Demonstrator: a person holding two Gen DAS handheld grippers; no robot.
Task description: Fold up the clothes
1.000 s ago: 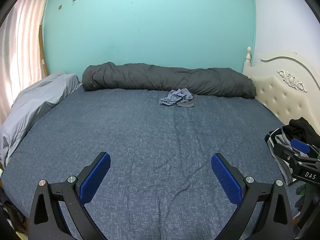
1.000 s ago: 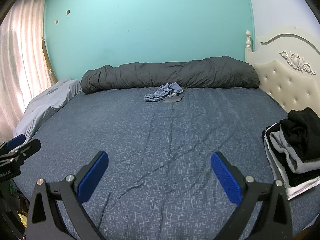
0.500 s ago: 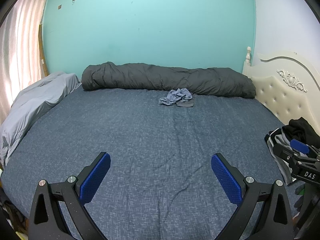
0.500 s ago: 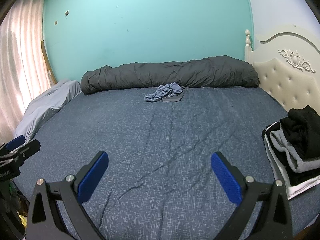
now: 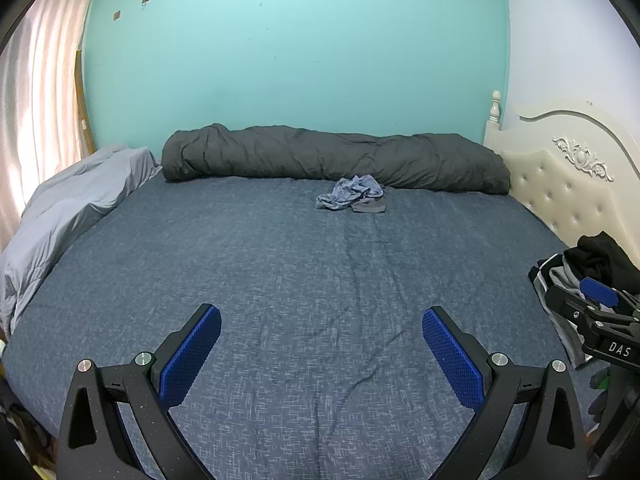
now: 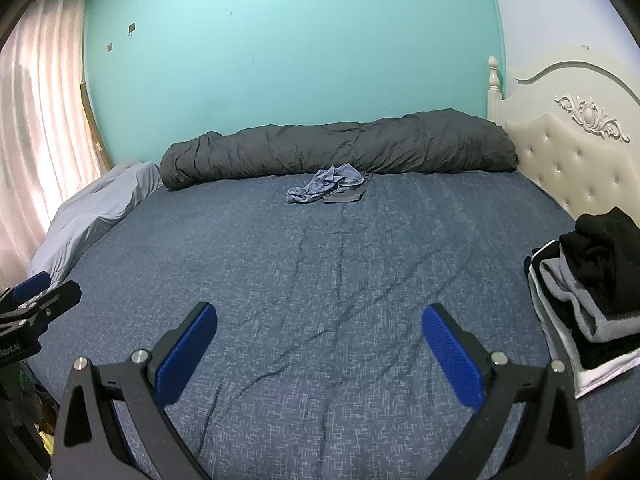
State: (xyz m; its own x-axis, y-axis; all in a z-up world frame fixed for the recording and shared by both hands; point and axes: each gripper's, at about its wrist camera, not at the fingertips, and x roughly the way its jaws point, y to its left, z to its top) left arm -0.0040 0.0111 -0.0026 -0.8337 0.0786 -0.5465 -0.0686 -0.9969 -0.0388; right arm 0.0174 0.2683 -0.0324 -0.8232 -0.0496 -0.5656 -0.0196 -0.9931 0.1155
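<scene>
From the left wrist view, the left gripper (image 5: 320, 354) hangs low over the near part of the bed (image 5: 280, 280), its blue-padded jaws spread wide with nothing between them. Across the dark blue sheet, just in front of the rolled grey duvet (image 5: 336, 156), lies a crumpled blue-grey garment (image 5: 350, 196) with a darker grey piece (image 5: 370, 207) touching its right side. At the right edge a stack of clothes (image 5: 592, 260) sits near the cream headboard (image 5: 568, 184), partly hidden behind the other tool. A pale grey cover (image 5: 76, 208) is bunched along the left side.

From the right wrist view, the right gripper (image 6: 320, 354) also hovers over the near sheet, jaws wide apart and empty. The stack shows better here: black, grey and white pieces (image 6: 588, 280) laid one on another, looking folded. The crumpled garment (image 6: 326, 184) lies well apart from both tools, against the duvet (image 6: 340, 148).

I judge the hands stand between garments: some pieces lie folded, while the crumpled one is loose. The next move likely calls for a long reach across the bed to pinch it at an edge and draw it onto the open sheet, though whether it belongs to the job I cannot settle.
</scene>
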